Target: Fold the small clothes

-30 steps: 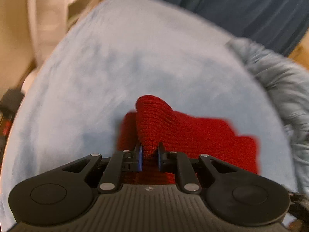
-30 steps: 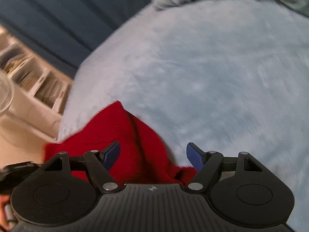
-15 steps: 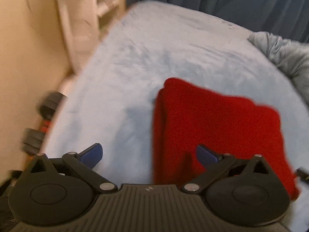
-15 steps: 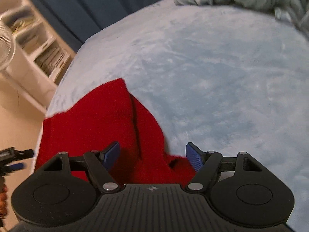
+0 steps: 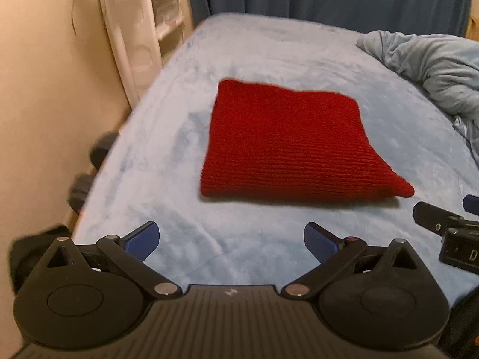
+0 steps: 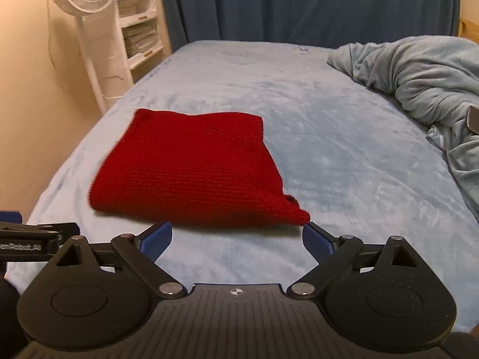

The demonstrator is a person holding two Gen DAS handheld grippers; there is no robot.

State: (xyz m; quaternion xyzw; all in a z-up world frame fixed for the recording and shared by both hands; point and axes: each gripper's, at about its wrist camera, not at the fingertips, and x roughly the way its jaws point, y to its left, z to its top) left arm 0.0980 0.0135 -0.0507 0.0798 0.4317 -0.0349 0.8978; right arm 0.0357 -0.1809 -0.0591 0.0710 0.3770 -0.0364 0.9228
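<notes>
Both grippers, left [image 5: 232,240] and right [image 6: 236,237], jaws spread wide and empty, face the folded red knit [image 5: 287,143] just ahead.

Red knit garment [image 5: 284,143] lies folded flat on the light blue bedspread [image 5: 269,51], roughly a four-sided block, ribbed rows running across it. Top surface smooth, edges fairly straight, thick rounded fold along the near edge. Near right corner tapers into a small point sticking out past the block; from the right wrist view [image 6: 191,167] that corner shows layered ends, and a faint diagonal crease crosses the far part. It sits toward the left side of the bed.
</notes>
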